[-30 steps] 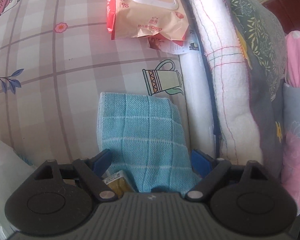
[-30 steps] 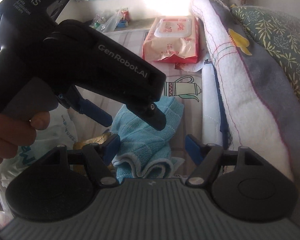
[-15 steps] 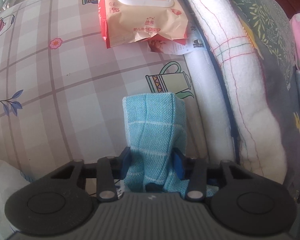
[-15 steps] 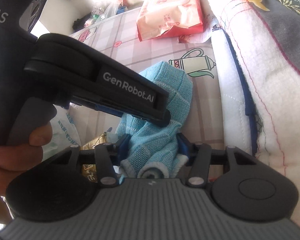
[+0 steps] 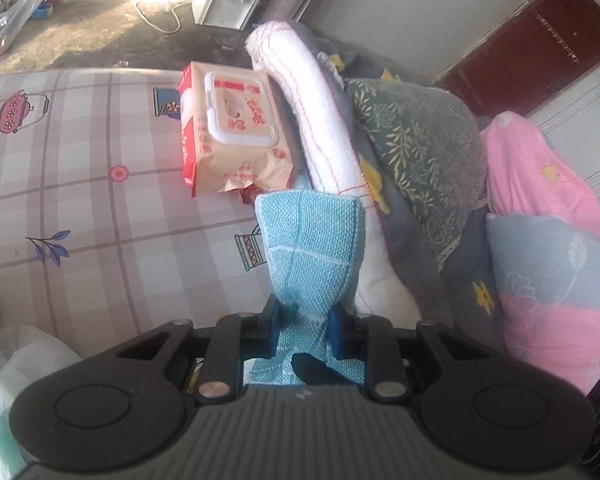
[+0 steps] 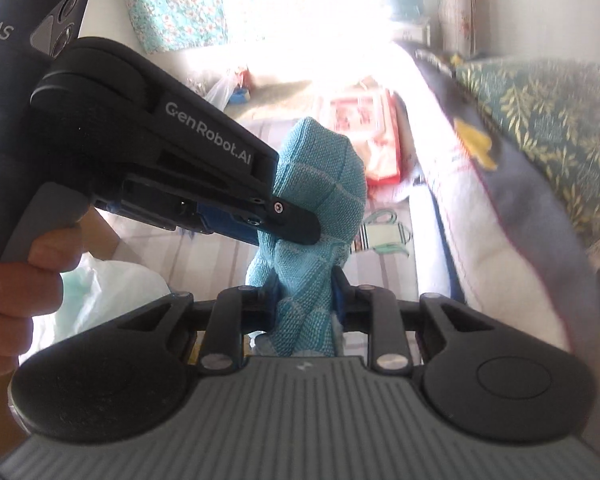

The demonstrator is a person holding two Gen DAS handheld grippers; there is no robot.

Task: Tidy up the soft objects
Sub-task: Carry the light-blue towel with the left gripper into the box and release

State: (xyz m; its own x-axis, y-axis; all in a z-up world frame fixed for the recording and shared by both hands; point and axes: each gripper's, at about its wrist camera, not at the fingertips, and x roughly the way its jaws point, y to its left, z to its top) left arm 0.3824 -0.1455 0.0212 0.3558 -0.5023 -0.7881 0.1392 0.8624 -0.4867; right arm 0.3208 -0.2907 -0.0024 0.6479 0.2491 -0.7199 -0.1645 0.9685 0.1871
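The light-blue woven checked cloth (image 5: 312,256) hangs bunched in the air above the checked teapot-print sheet (image 5: 80,184), pinched at two places. The left gripper (image 5: 305,326) is clenched on its lower part, blue pads pressing the fabric from both sides. The right gripper (image 6: 306,296) has its jaws closing on another bundle of the same cloth, pads already squeezing it. A hand (image 6: 16,280) grips the left tool's handle. Behind the cloth lies a peach-and-red soft pack of wet wipes (image 5: 232,132), its white flip lid shut, touching a rolled white blanket (image 5: 312,128). A white plastic bag (image 5: 8,376) sits at the near left; its contents cannot be made out.
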